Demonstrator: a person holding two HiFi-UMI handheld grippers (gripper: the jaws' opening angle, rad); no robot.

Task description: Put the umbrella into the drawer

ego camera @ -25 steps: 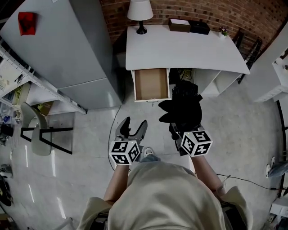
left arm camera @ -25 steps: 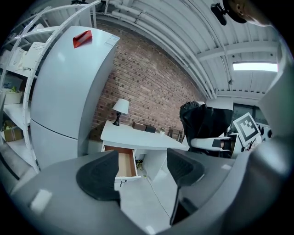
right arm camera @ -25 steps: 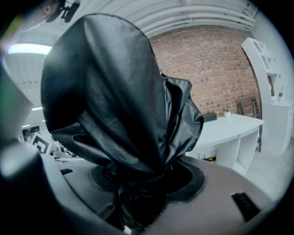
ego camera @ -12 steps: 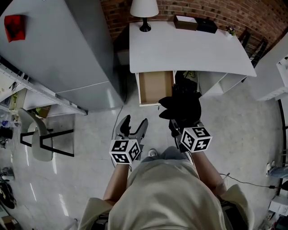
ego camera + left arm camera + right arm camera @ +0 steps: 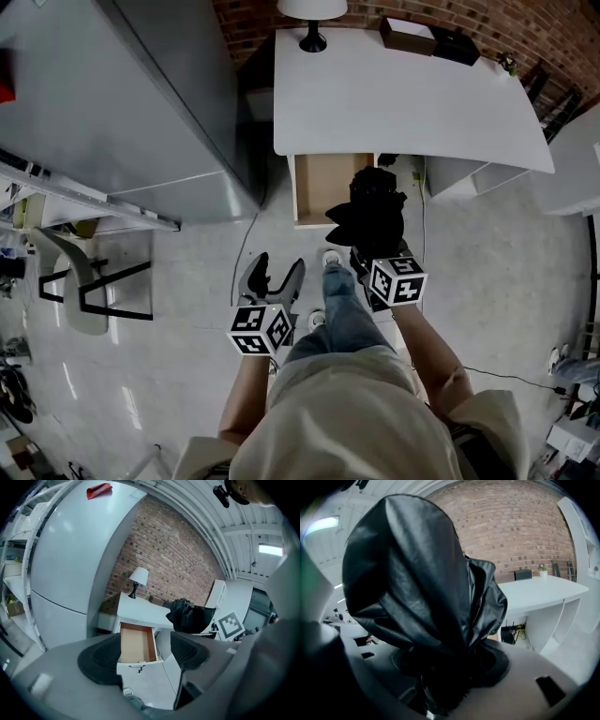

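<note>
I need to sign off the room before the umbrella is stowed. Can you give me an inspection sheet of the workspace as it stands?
Surface: white desk, mostly bare.
Job's things: drawer under the desk's front edge is open, its visible wooden bottom bare; black umbrella is folded and held at the drawer's front.
Clutter: lamp, brown box and black box along the desk's back edge.
Grippers: right gripper, jaws closed on the umbrella; left gripper, jaws apart, empty.
Cables: one cable on the floor at right.
Surroundings: brick wall, grey fridge, chair.
</note>
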